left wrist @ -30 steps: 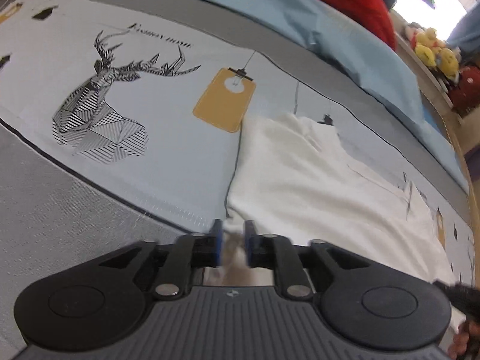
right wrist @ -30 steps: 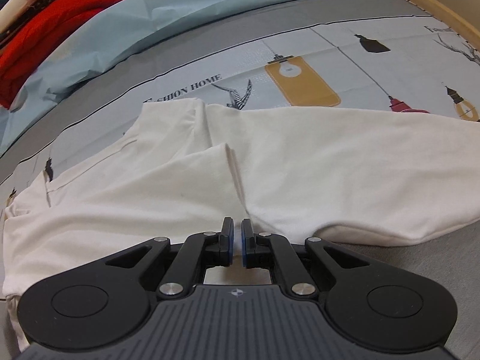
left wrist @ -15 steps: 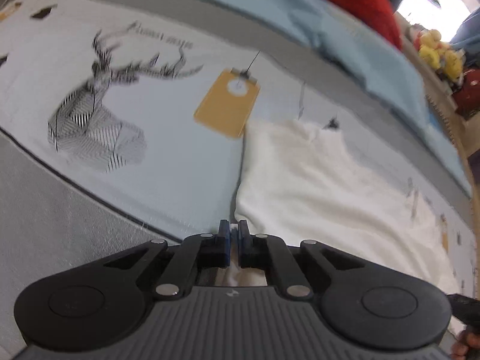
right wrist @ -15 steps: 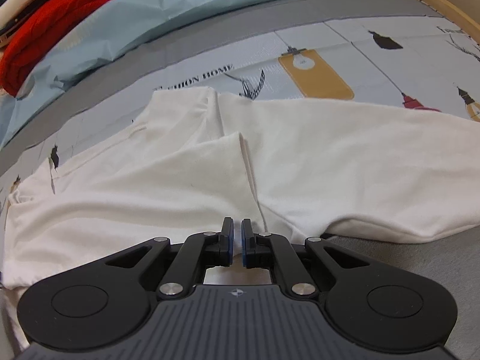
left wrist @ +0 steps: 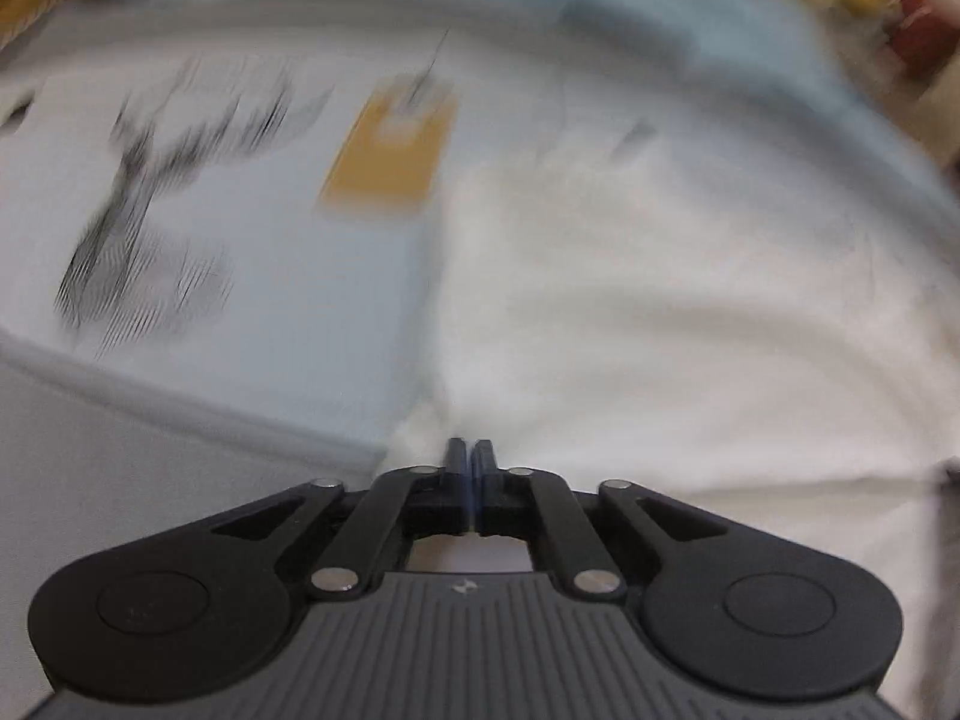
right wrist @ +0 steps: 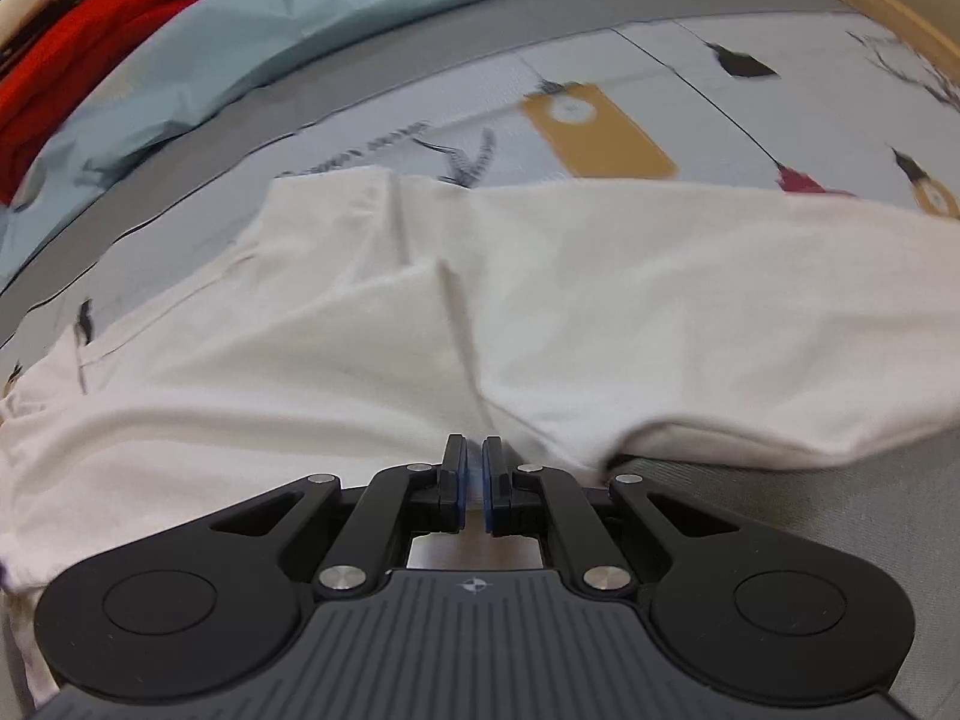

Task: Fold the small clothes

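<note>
A white garment point(right wrist: 600, 300) lies spread on a bed's printed sheet point(right wrist: 690, 78), creased down its middle. The right tool point(right wrist: 474, 468) is pinched narrow on the garment's near edge, beside the central fold, with cloth between its pads. The left tool point(left wrist: 470, 462) is clamped on the garment's point(left wrist: 660, 330) left near corner, where the fabric bunches at its tips; that view is blurred. A red cloth point(right wrist: 90, 42) and a pale blue cover point(right wrist: 300, 18) lie beyond.
</note>
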{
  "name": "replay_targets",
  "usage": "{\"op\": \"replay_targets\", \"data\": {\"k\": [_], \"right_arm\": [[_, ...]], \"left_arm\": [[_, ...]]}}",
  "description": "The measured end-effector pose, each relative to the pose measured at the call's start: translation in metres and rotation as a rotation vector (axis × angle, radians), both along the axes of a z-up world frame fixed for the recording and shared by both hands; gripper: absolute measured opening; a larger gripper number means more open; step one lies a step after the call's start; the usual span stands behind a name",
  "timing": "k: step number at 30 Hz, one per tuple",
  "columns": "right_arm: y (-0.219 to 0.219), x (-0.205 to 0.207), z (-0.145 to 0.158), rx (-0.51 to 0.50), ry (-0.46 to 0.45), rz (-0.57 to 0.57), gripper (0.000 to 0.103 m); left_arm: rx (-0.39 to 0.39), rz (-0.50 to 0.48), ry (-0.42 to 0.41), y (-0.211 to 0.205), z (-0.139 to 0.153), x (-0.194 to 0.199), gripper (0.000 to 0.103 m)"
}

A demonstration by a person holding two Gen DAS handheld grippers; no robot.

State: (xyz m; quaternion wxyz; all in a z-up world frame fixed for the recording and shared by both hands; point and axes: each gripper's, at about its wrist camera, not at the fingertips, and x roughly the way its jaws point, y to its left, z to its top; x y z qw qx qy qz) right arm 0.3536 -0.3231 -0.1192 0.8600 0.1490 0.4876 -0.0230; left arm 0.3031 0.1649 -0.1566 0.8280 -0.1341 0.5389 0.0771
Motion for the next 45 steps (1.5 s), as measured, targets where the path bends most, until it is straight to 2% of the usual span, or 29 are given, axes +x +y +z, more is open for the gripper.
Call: {"op": "replay_targets", "data": {"k": [2,4,6,7,9,10,12,14,17,19,25,30,33,36,39,40,41,43,45], "right_arm": [[-0.007,-0.003,0.004,0.026,-0.017,-0.015,0.006],[-0.016,-0.006,0.011,0.041,-0.049,-0.03,0.006],[-0.026,-0.009,0.019,0.062,-0.084,-0.052,0.009],[-0.032,-0.012,0.022,0.075,-0.103,-0.069,0.011],[-0.048,-0.016,0.028,0.102,-0.138,-0.102,0.011],[-0.057,-0.019,0.03,0.114,-0.153,-0.123,0.011],[-0.079,-0.026,0.034,0.131,-0.189,-0.182,0.011],[-0.099,-0.032,0.036,0.135,-0.213,-0.234,0.011],[-0.137,-0.046,0.037,0.124,-0.249,-0.33,0.011],[-0.163,-0.056,0.033,0.118,-0.256,-0.409,0.011],[-0.239,-0.094,0.009,0.182,-0.25,-0.7,0.012],[-0.279,-0.11,-0.015,0.161,-0.203,-0.878,0.022],[-0.298,-0.118,-0.028,0.152,-0.191,-0.965,0.023],[-0.316,-0.115,-0.04,0.208,-0.246,-0.972,0.024],[-0.321,-0.111,-0.045,0.211,-0.302,-0.951,0.022],[-0.321,-0.109,-0.045,0.208,-0.313,-0.954,0.009],[-0.319,-0.108,-0.045,0.2,-0.318,-0.96,0.003],[-0.308,-0.106,-0.032,0.152,-0.361,-0.98,0.003],[-0.287,-0.095,-0.005,0.075,-0.442,-0.928,0.003]], "left_arm": [[-0.021,0.041,-0.002,0.001,0.009,0.001,0.002],[0.001,0.009,-0.07,-0.007,0.025,0.001,0.005],[-0.017,-0.009,-0.125,-0.011,0.031,-0.001,0.006],[-0.025,-0.012,-0.118,-0.012,0.027,0.0,0.006],[0.023,-0.013,0.001,-0.015,0.007,0.006,0.006],[0.028,-0.02,0.023,-0.015,-0.001,0.006,0.006],[0.059,-0.022,0.02,-0.02,0.008,0.008,0.006],[0.081,-0.034,-0.017,-0.027,0.022,0.009,0.007],[0.064,-0.05,-0.079,-0.037,0.035,0.011,0.012],[0.063,-0.061,-0.093,-0.045,0.04,0.011,0.016],[0.098,-0.109,-0.094,-0.061,0.039,0.014,0.016],[0.112,-0.124,-0.097,-0.067,0.038,0.017,0.016],[0.111,-0.131,-0.1,-0.069,0.038,0.017,0.016],[0.122,-0.145,-0.102,-0.071,0.039,0.016,0.016],[0.131,-0.152,-0.105,-0.07,0.041,0.014,0.016],[0.134,-0.153,-0.107,-0.069,0.042,0.013,0.016],[0.139,-0.154,-0.109,-0.067,0.043,0.013,0.016],[0.148,-0.147,-0.11,-0.063,0.045,0.011,0.016],[0.146,-0.131,-0.114,-0.057,0.048,0.01,0.016]]}}
